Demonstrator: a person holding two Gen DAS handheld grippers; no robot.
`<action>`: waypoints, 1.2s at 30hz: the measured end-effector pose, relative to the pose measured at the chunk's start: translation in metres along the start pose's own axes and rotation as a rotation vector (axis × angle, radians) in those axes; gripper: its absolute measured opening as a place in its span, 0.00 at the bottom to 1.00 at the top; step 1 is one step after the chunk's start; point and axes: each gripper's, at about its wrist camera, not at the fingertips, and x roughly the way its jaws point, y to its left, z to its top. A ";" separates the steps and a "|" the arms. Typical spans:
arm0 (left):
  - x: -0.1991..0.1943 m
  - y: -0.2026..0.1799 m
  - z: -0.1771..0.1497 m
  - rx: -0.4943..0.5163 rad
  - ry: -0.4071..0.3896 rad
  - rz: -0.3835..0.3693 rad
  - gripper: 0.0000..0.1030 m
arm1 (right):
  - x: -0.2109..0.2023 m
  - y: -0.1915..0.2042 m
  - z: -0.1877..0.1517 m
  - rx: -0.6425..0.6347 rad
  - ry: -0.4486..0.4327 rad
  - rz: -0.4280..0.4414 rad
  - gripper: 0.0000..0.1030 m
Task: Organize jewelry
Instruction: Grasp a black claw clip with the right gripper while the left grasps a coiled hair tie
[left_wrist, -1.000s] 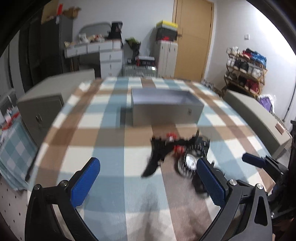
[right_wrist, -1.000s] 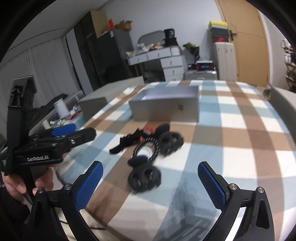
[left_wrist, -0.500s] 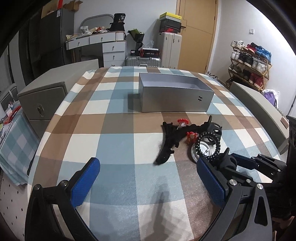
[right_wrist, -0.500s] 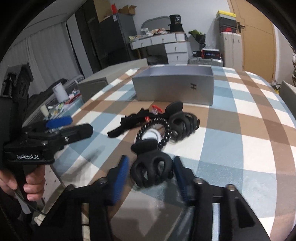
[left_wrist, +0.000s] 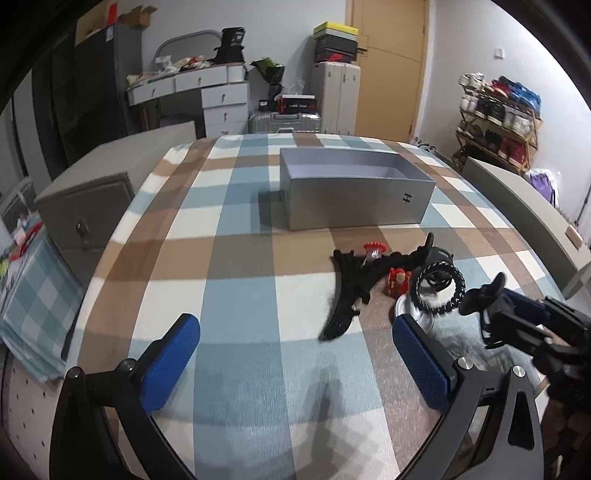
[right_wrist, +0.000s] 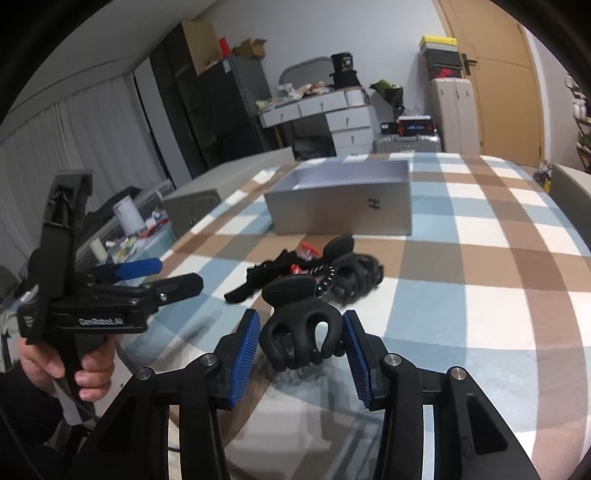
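Observation:
My right gripper is shut on a black claw hair clip, pads pressing its two sides, just above the checked tablecloth. The left wrist view shows the same clip held at the right. Beyond it lies a pile: a second black claw clip, a black beaded bracelet, a black bow and a red charm. An open grey box stands behind the pile. My left gripper hangs open over the cloth, nothing between its fingers.
A grey cabinet stands off the table's left side and a grey bench off its right. The table's near edge runs just under my right gripper. A hand holds the left gripper's handle.
My right gripper went from wide open to shut on the nearest claw clip and has raised it slightly off the pile. The left gripper stayed open and hardly moved.

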 end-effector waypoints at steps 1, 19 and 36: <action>0.001 -0.001 0.003 0.011 0.000 -0.001 0.99 | -0.004 -0.001 0.000 0.007 -0.015 0.006 0.43; 0.025 -0.079 0.018 0.236 0.079 -0.186 0.99 | -0.045 -0.041 -0.007 0.091 -0.104 -0.098 0.43; 0.042 -0.100 0.008 0.363 0.137 -0.116 0.85 | -0.047 -0.048 -0.014 0.098 -0.112 -0.064 0.44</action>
